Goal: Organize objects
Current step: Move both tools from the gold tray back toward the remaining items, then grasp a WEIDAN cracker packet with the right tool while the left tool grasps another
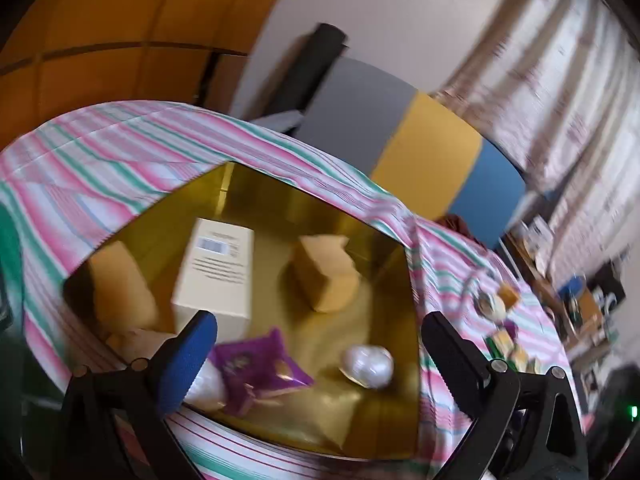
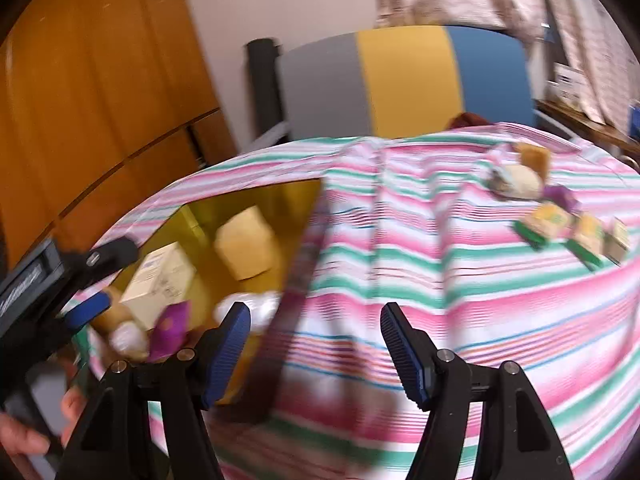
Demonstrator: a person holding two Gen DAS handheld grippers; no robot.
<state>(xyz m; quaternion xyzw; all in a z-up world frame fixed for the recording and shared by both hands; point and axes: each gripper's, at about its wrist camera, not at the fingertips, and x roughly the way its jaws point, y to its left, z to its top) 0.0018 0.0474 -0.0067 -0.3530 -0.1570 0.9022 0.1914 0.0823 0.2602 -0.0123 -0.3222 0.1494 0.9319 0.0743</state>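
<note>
A gold box [image 1: 384,420] lies open on the striped tablecloth [image 1: 100,168]. Inside it are a cream carton [image 1: 218,276], two tan blocks [image 1: 326,276], a purple packet [image 1: 256,368] and a pearly white ball [image 1: 367,365]. My left gripper [image 1: 316,352] is open just above the box's near edge, empty. In the right wrist view my right gripper [image 2: 314,332] is open and empty over the cloth beside the gold box [image 2: 296,256]. Loose items [image 2: 560,220] lie at the cloth's far right: a tan block, a cream lump, purple and green-yellow packets.
A grey, yellow and blue chair back [image 2: 404,80] stands behind the table. A wooden cabinet [image 2: 80,100] is at the left. Curtains [image 1: 560,80] and cluttered shelves are at the right. The left gripper and a hand [image 2: 36,420] show at the right wrist view's left edge.
</note>
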